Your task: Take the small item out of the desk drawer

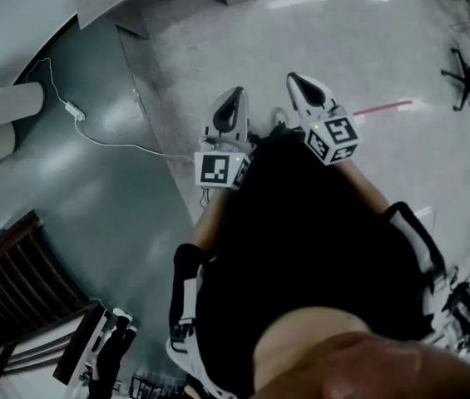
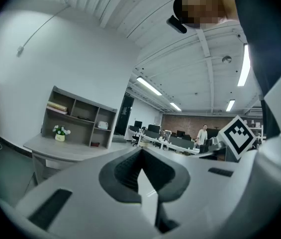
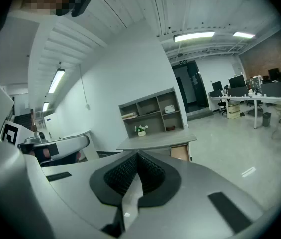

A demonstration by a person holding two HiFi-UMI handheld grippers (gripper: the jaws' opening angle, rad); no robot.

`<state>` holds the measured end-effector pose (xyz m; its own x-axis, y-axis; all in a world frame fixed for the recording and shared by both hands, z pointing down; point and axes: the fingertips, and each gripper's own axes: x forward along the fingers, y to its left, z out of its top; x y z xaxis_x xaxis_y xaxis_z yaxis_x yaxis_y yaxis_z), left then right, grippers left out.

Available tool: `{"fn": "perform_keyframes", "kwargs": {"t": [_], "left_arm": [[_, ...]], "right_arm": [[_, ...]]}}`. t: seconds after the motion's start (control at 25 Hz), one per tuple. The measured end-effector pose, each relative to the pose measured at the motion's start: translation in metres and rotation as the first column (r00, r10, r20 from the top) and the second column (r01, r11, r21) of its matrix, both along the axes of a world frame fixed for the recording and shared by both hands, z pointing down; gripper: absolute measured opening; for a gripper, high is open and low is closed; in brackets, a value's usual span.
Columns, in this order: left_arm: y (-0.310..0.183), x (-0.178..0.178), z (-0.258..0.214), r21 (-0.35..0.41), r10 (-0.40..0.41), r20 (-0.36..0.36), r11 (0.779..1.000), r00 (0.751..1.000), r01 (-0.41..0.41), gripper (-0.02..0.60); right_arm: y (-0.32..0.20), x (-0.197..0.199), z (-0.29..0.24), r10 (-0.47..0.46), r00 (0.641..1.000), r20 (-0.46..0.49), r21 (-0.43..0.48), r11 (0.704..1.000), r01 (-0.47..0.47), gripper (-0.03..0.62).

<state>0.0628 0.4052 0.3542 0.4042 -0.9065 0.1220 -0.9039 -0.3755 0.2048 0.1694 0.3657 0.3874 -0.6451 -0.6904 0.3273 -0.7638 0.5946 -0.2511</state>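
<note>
Grey desk (image 3: pixel 155 142), black-and-white marker cube (image 1: pixel 222 169), grey floor (image 1: pixel 368 40)

Right gripper view: white wall (image 3: pixel 115 78) from 9 to 12 o'clock. At centre, an open shelf unit (image 3: pixel 152 114) on a grey desk (image 3: pixel 155 142), with a small potted plant (image 3: pixel 140 130) beside it. Dark doorway (image 3: pixel 187 91) at 2 o'clock, brick wall (image 3: pixel 272 54) at 3. Ceiling strip lights (image 3: pixel 194 36) lit. Floor (image 3: pixel 239 158) pale, glossy. Head view: white cable (image 1: pixel 101 140) on the floor at 9 o'clock.

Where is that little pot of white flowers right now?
In the right gripper view, the flower pot stands on the grey desk across the room, in front of the open shelf unit against the white wall.
</note>
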Motion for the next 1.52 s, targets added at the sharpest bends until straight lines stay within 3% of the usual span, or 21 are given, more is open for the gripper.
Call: {"fn": "perform_keyframes", "kwargs": {"t": [0.24, 0.4, 0.52, 0.68, 0.96, 1.24, 1.52], "left_arm": [[-0.007, -0.005, -0.012, 0.017, -0.038, -0.073, 0.999, 0.997, 0.039, -0.003], [-0.001, -0.011, -0.006, 0.004, -0.017, -0.043, 1.0, 0.999, 0.017, -0.003], [-0.001, -0.017, -0.008, 0.007, -0.024, -0.07, 1.0, 0.997, 0.025, -0.003], [0.005, -0.03, 0.005, -0.014, 0.01, -0.032, 1.0, 0.999, -0.011, -0.003], [0.015, -0.049, 0.017, -0.03, 0.056, -0.058, 0.998, 0.997, -0.057, -0.003], [0.007, -0.066, 0.013, -0.022, 0.038, -0.122, 0.999, 0.992, -0.041, -0.003], [-0.022, -0.066, 0.023, -0.027, 0.062, -0.057, 0.998, 0.996, -0.064, -0.003]], "right_arm": [[-0.001, -0.005, 0.0, -0.004, 1.0, -0.004, 0.007, 1.0, 0.004, -0.002], [0.003, -0.011, -0.001, 0.007, 1.0, -0.011, 0.007, 1.0, -0.007, -0.002], [0.005, -0.02, -0.002, -0.002, 1.0, 0.002, 0.002, 1.0, 0.002, -0.002], [0.006, -0.032, -0.004, 0.008, 1.0, 0.006, 0.008, 1.0, -0.008, -0.002], [0.016, -0.056, 0.002, 0.04, 0.999, -0.012, 0.015, 0.999, -0.04, -0.002], [0.017, -0.072, 0.009, 0.068, 0.998, -0.018, 0.022, 0.997, -0.068, -0.002], [-0.016, -0.077, 0.013, 0.055, 0.998, -0.015, 0.015, 0.998, -0.055, -0.002]]}}
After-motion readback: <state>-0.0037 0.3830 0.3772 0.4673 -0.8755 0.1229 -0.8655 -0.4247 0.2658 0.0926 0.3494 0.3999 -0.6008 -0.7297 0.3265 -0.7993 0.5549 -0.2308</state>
